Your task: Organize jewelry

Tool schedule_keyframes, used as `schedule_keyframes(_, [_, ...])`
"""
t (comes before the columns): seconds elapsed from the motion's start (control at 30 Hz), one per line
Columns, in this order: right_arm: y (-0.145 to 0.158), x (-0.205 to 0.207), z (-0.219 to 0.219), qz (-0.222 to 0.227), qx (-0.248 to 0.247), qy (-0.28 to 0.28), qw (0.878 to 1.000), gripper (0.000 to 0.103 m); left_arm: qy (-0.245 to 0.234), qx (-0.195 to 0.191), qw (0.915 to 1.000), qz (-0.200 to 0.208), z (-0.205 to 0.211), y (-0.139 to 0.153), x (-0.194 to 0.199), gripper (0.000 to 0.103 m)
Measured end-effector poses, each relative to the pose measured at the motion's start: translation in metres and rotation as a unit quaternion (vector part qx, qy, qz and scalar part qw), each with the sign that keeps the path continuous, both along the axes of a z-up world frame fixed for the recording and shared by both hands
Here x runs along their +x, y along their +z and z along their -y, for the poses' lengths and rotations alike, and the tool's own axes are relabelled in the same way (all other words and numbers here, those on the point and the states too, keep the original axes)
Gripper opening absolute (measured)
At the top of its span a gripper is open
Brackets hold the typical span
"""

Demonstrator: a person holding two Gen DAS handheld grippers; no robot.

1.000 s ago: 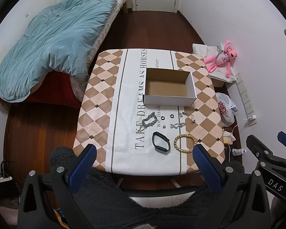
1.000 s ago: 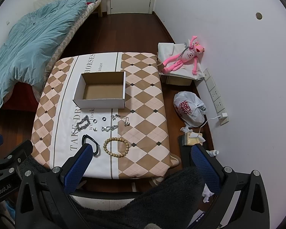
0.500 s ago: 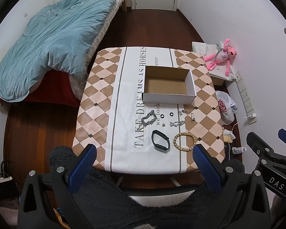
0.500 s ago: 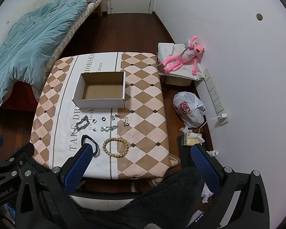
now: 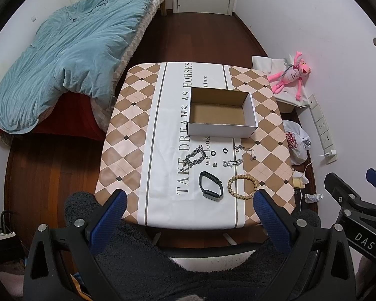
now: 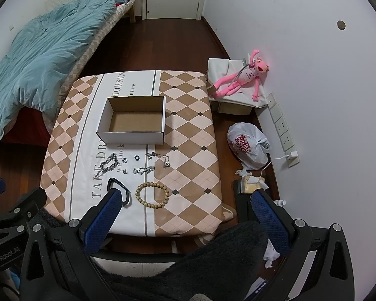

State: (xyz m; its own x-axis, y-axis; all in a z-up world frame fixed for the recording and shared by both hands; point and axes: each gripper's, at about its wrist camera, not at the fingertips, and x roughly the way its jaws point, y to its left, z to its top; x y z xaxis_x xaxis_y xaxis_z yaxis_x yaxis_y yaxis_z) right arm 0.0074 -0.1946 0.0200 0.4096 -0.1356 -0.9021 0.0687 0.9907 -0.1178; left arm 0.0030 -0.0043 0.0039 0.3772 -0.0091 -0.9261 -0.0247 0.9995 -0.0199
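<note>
Both grippers, left gripper [image 5: 188, 215] and right gripper [image 6: 183, 213], hover with jaws spread, empty. Before the cardboard box [image 5: 221, 128] lies the wooden bead bracelet [image 5: 242, 186]: light, stiff-beaded, likely easiest pinched across its ring.

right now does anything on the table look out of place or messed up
Nothing looks spilled or damaged. The jewelry is just loose on the tablecloth: a chunky chain, two small rings, thin chains, a black band and a bead bracelet, all lying in front of the empty cardboard box. Both grippers are open and away from them.
</note>
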Motion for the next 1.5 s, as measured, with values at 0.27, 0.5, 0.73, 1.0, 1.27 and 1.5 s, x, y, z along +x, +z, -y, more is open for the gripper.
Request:
schedule_keyframes(0.27, [0.000,-0.001,0.000,0.000,0.000,0.000,1.000,0.103,0.000,-0.001,1.0000,0.000,0.001,0.000,0.001,0.103])
schedule_keyframes(0.5, [0.000,-0.002,0.001,0.001,0.000,0.000,1.000,0.103,0.000,-0.002,1.0000,0.000,0.000,0.001,0.001,0.103])
schedule_keyframes(0.73, [-0.001,-0.003,0.000,0.003,0.002,-0.001,1.000,0.103,0.001,-0.003,1.0000,0.003,-0.004,0.004,0.004,0.103])
schedule_keyframes(1.0, [-0.007,-0.009,-0.001,0.004,0.001,-0.001,1.000,0.103,0.002,-0.004,1.0000,0.004,-0.007,0.010,0.004,0.103])
schedule_keyframes(1.27, [-0.004,0.014,0.010,0.009,-0.003,-0.015,1.000,0.103,0.016,0.020,0.9995,0.018,-0.010,-0.006,0.024,0.103])
schedule_keyframes(1.5, [-0.077,0.045,0.024,-0.032,-0.008,-0.040,0.999,0.103,0.019,0.058,0.9981,-0.011,-0.015,-0.068,0.053,0.103])
